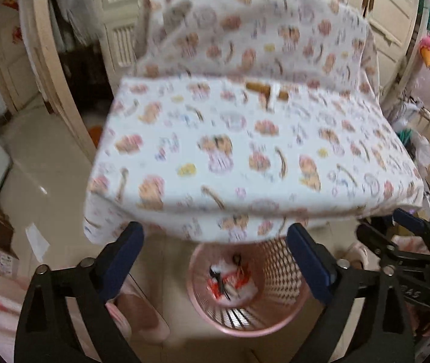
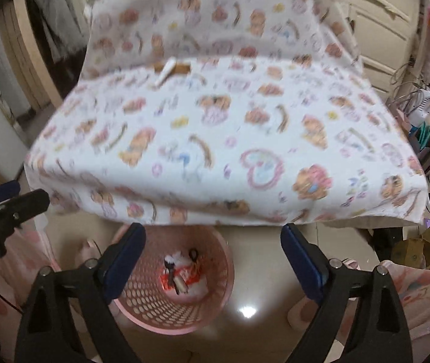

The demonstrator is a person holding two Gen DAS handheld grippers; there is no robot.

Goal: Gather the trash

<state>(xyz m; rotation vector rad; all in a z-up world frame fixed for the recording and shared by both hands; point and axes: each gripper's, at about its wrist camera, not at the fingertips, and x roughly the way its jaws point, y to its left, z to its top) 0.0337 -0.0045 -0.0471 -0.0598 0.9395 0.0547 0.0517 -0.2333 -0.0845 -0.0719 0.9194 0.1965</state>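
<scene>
Table cloth [image 1: 245, 151]: the largest thing in both views, white with a cartoon print, draped over a table and hanging past its near edge; blurred, so the print cannot be read in detail.

Floor [image 1: 42, 181]: pale glossy tile, showing a bright light reflection near the basket in the right wrist view.

Trash basket [image 2: 215, 296]: pink perforated plastic, standing upright on the floor just under the table's near edge, open at the top.

Left gripper [image 1: 215, 257]: both blue-padded fingers spread wide with nothing between them; the basket lies below and ahead, its mouth showing in the gap and toward the right finger.

Right gripper [image 2: 213, 249]: fingers likewise wide apart and empty; the basket sits below, under the left finger and the gap. In the left wrist view this same tool shows at the far right edge, beside the left one.

Trash in basket [image 2: 181, 275]: a small heap at the bottom, white crumpled pieces, a red-and-white wrapper and some dark bits; too blurred to name each. It lies well below both pairs of fingertips, touching neither.

Stick-like piece on table [image 2: 166, 72]: 1 pale, slim item lying at the far side of the cloth against a brown object, well apart from both grippers; what it is cannot be told.
</scene>
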